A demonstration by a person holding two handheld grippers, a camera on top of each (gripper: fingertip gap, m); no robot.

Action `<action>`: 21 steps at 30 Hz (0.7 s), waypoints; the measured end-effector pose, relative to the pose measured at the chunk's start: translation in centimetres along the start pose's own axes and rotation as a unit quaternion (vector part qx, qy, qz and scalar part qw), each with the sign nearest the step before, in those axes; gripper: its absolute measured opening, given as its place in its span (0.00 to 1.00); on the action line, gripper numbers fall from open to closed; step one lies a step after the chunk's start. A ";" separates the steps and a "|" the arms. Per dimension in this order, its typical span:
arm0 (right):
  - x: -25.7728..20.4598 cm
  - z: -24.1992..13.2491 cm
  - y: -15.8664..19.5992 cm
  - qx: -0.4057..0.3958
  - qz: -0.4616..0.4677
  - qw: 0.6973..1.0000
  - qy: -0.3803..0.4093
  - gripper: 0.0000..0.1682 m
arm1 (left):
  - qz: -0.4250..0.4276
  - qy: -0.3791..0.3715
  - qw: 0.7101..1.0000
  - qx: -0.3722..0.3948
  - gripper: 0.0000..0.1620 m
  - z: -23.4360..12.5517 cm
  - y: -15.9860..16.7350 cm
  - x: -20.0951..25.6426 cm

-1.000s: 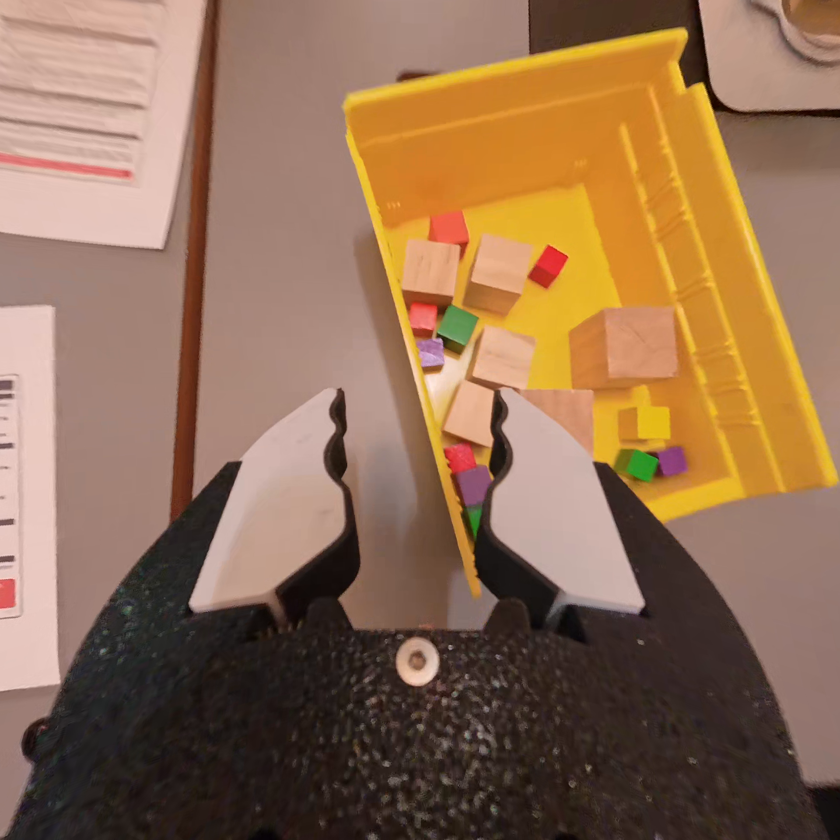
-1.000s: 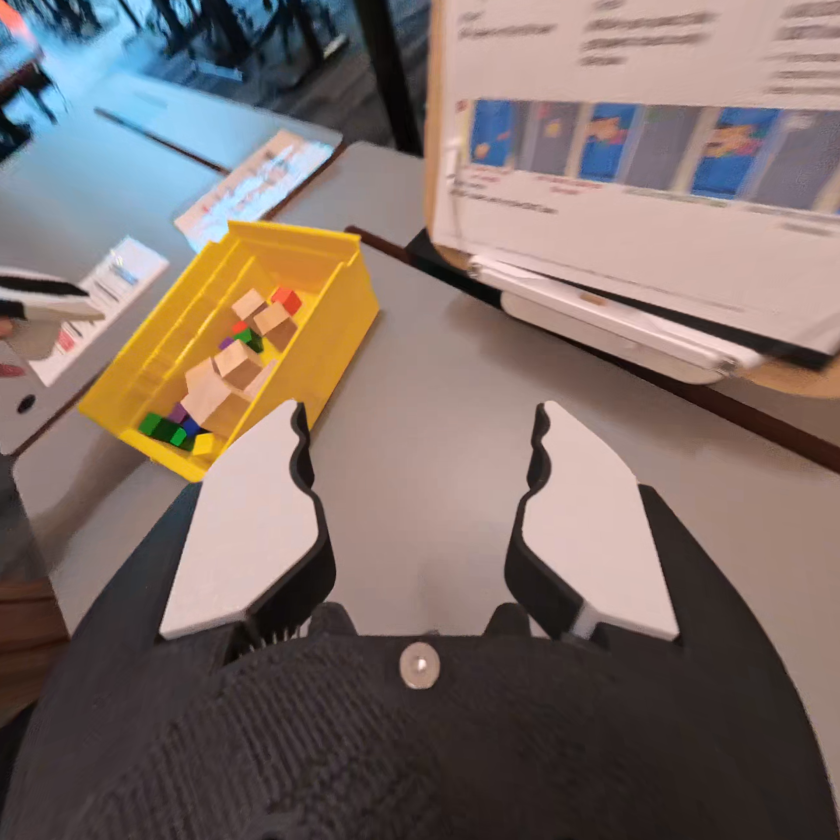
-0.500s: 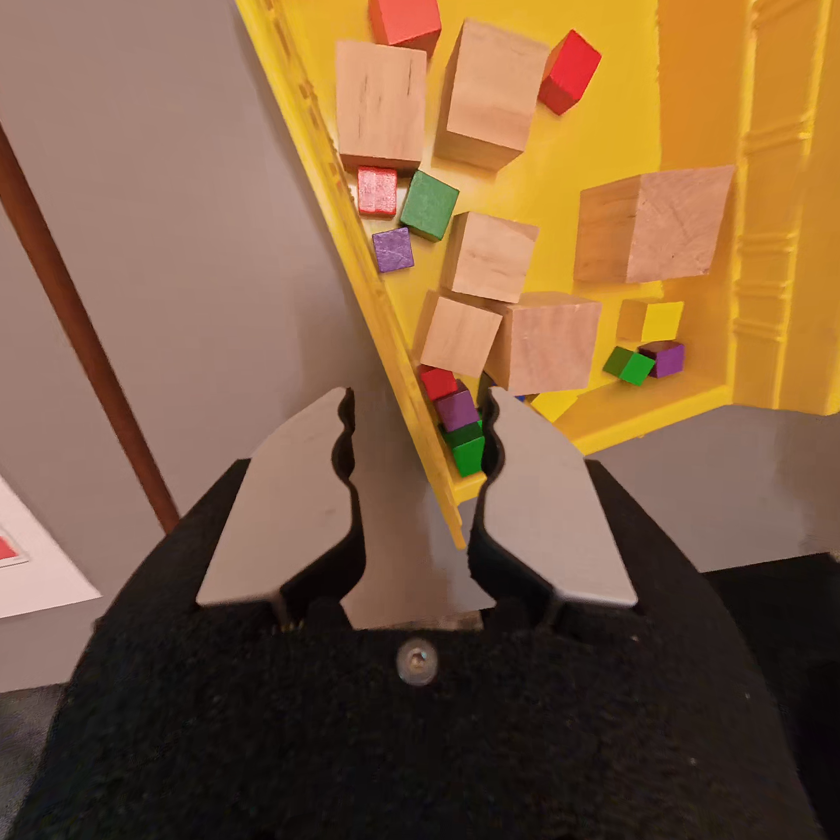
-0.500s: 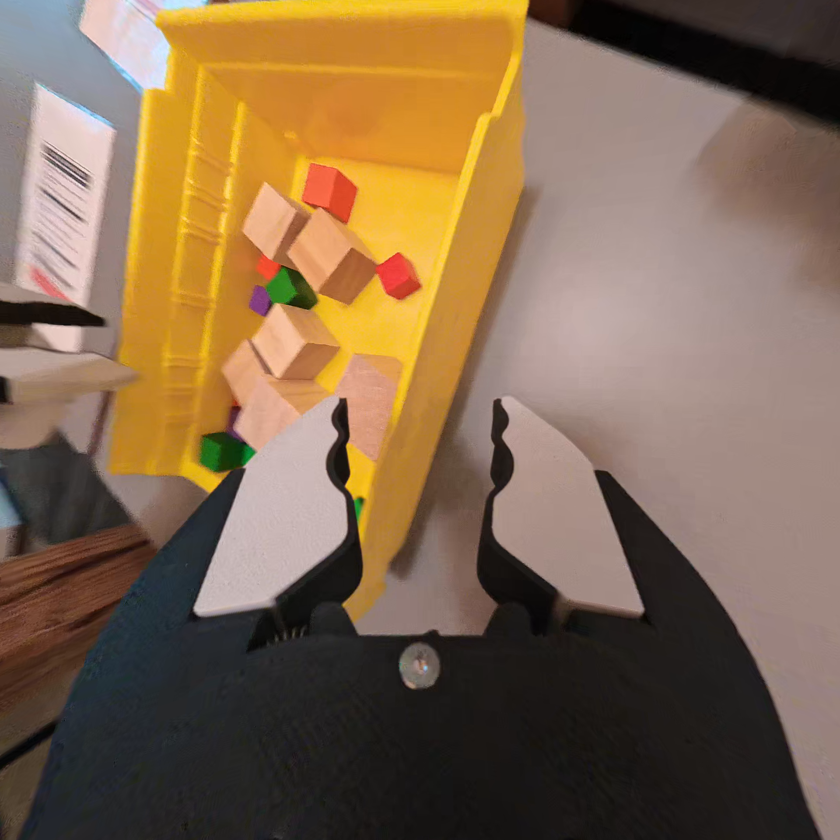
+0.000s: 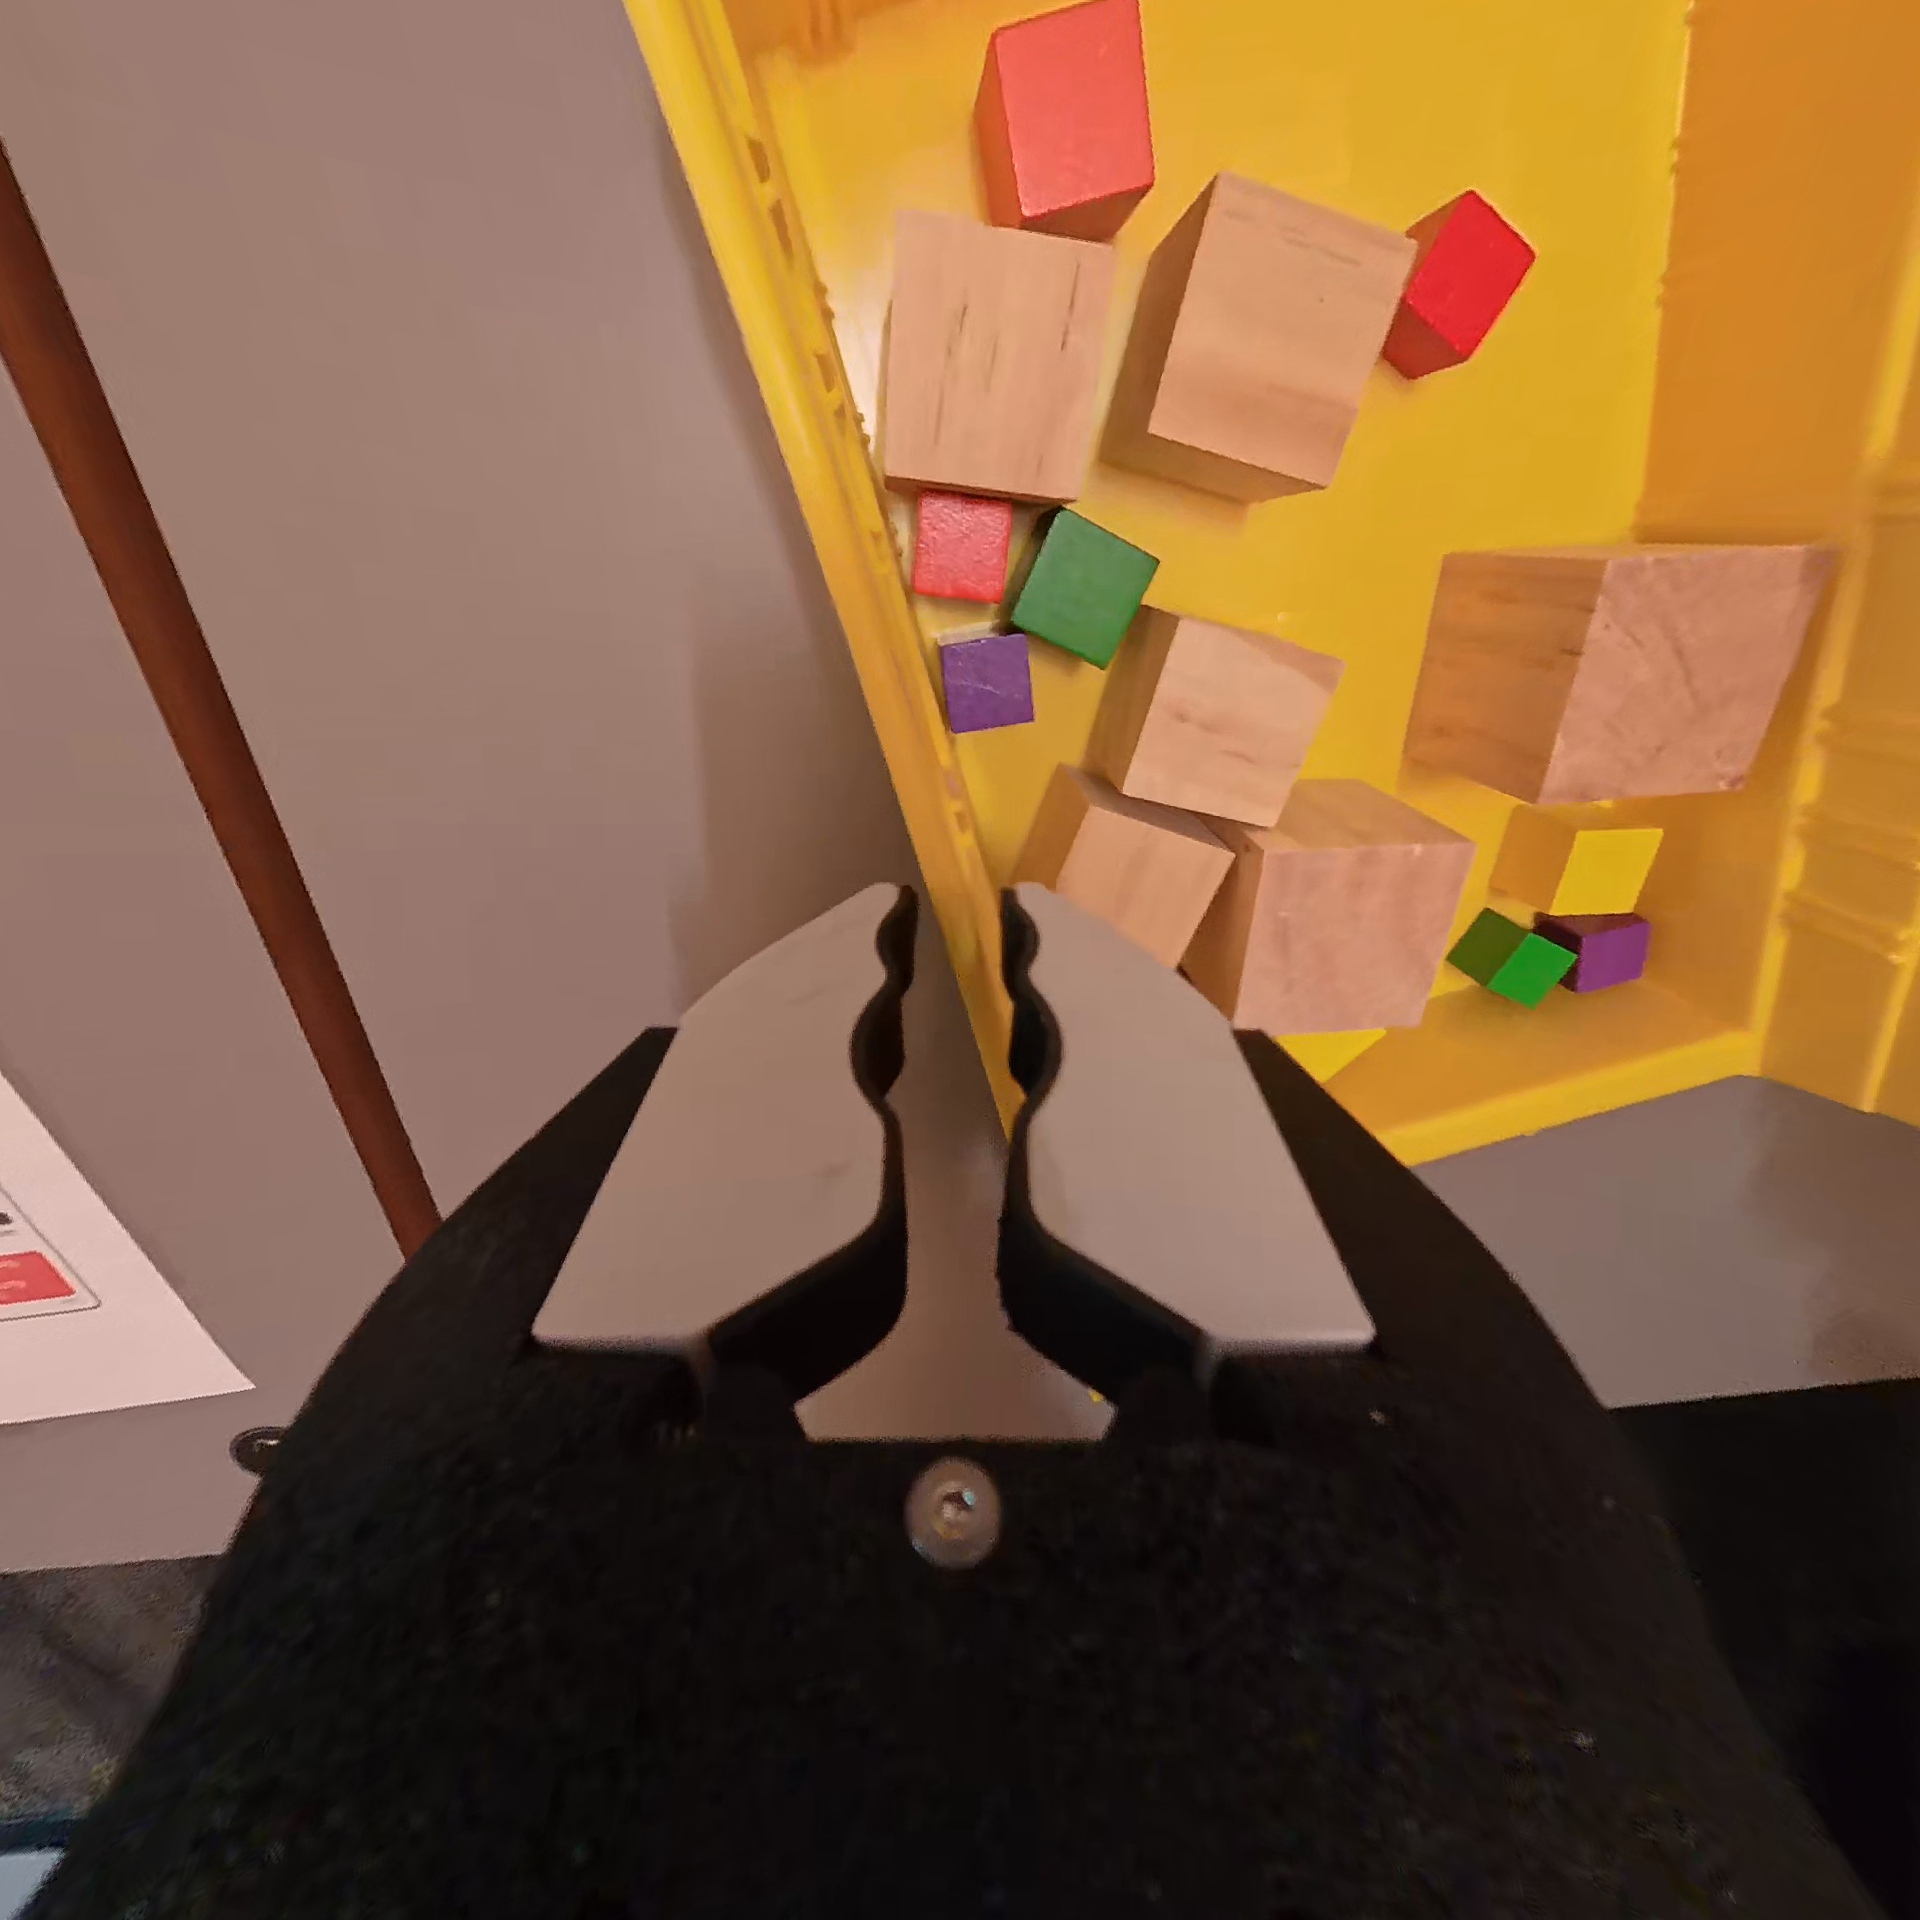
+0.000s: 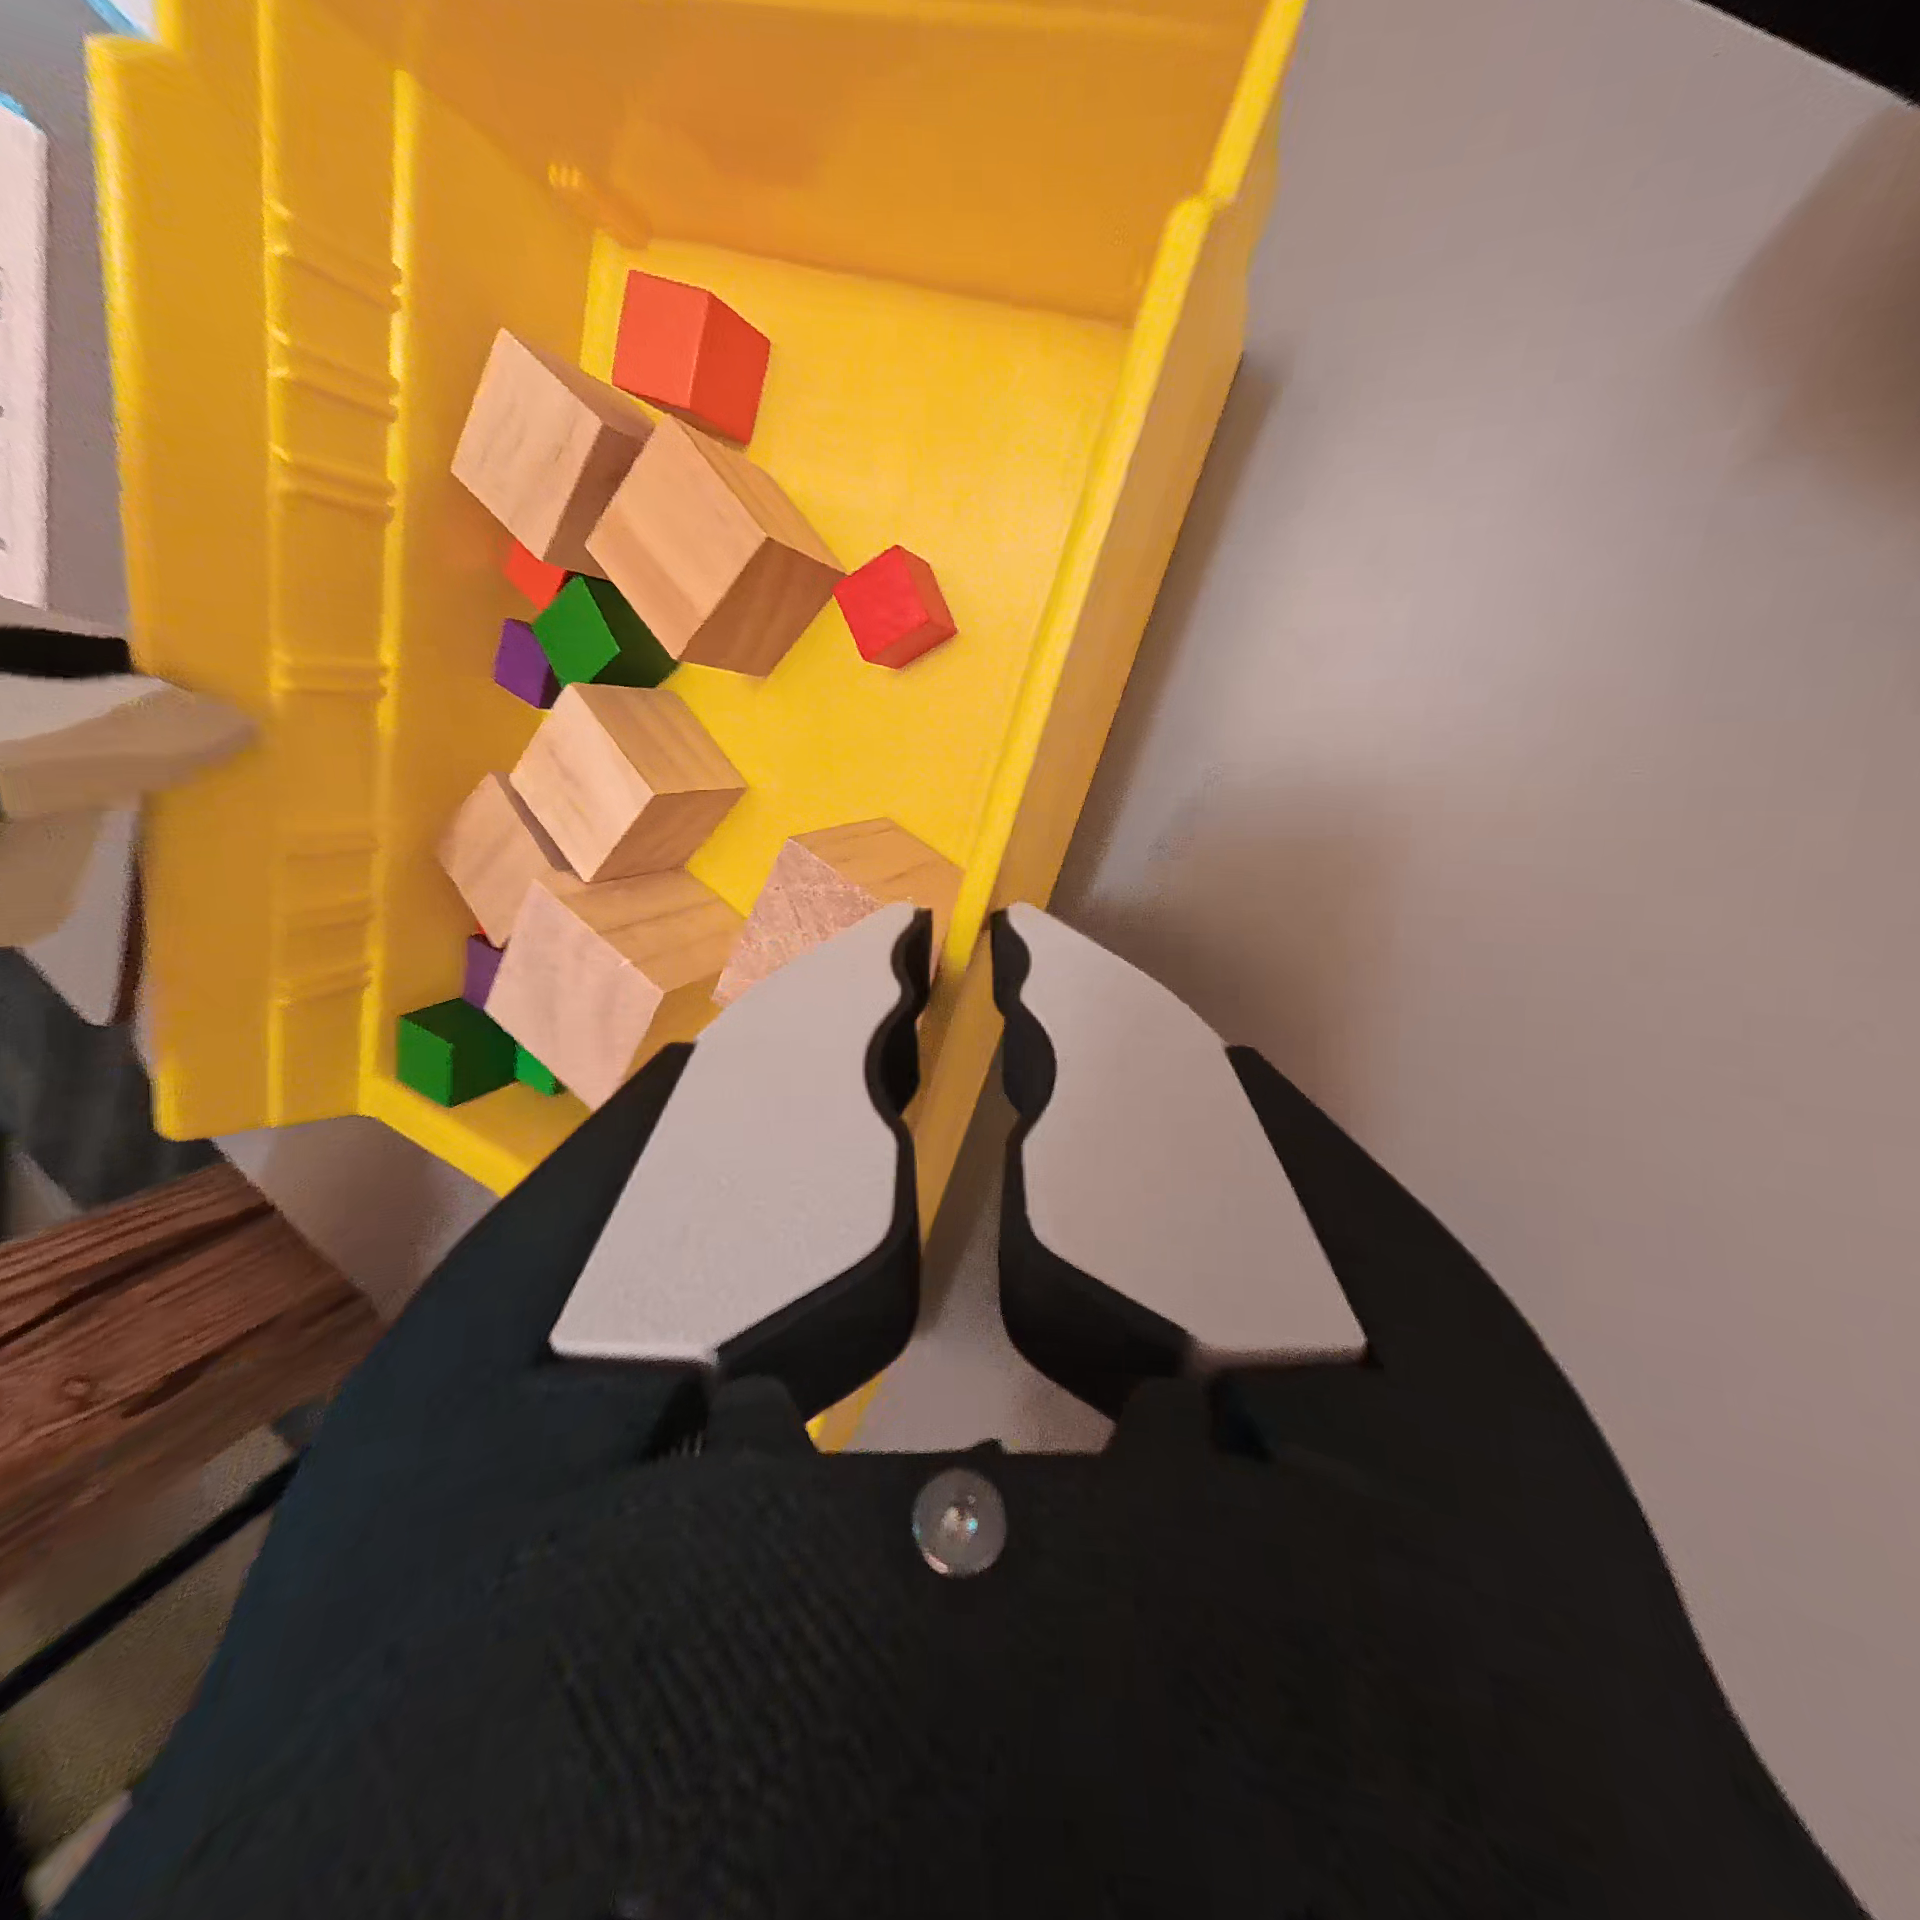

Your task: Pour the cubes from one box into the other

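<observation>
A yellow box (image 5: pixel 1351 94) holds several plain wooden cubes (image 5: pixel 1247 332) and small red, green, purple and yellow ones. My left gripper (image 5: pixel 958 914) is shut on the box's left side wall (image 5: pixel 831 416), one finger outside, one inside. My right gripper (image 6: pixel 956 930) is shut on the opposite side wall (image 6: pixel 1122 520) of the same yellow box (image 6: pixel 883 135), with wooden cubes (image 6: pixel 623 779) just left of it. The left gripper's fingers (image 6: pixel 114 727) show at the far wall in the right wrist view. No second box is in view.
The box sits on a grey table (image 5: pixel 468 468) with a brown strip (image 5: pixel 208 727) running across it and a white paper sheet (image 5: pixel 73 1278) at the left. In the right wrist view a wooden surface (image 6: pixel 135 1330) lies past the table edge at lower left.
Both grippers moved in over the box's side walls and closed on them. The right gripper swung from a distant view to the box's right wall.
</observation>
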State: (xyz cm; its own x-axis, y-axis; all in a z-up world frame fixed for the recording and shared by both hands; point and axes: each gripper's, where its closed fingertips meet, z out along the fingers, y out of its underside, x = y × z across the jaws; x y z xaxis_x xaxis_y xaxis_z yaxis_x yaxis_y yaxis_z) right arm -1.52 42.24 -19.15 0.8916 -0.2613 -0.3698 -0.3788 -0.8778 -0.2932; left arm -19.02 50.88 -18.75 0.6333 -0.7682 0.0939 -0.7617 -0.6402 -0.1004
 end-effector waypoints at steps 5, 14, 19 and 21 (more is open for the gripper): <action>0.2 0.4 -0.1 -0.023 -0.040 0.998 0.041 0.05 | 0.005 0.000 1.000 0.011 0.04 0.3 -0.3 0.0; 0.4 1.1 0.4 -0.047 -0.013 0.999 0.004 0.06 | 0.001 0.001 1.000 0.004 0.04 0.3 -0.3 -0.1; 0.3 1.1 0.4 -0.047 -0.020 0.999 -0.011 0.07 | -0.004 0.017 1.000 0.008 0.04 0.3 -0.4 0.0; 0.2 1.1 0.3 -0.043 -0.022 0.999 -0.016 0.07 | -0.009 0.022 1.000 0.013 0.04 0.4 -0.4 0.0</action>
State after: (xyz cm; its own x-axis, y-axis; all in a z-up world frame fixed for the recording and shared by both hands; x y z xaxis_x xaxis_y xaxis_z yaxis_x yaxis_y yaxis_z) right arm -1.72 42.32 -20.34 0.8978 -0.2101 -0.3872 -0.3161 -0.9195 -0.2339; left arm -18.70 51.14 -19.06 0.6391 -0.7563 0.1398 -0.7466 -0.6537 -0.1234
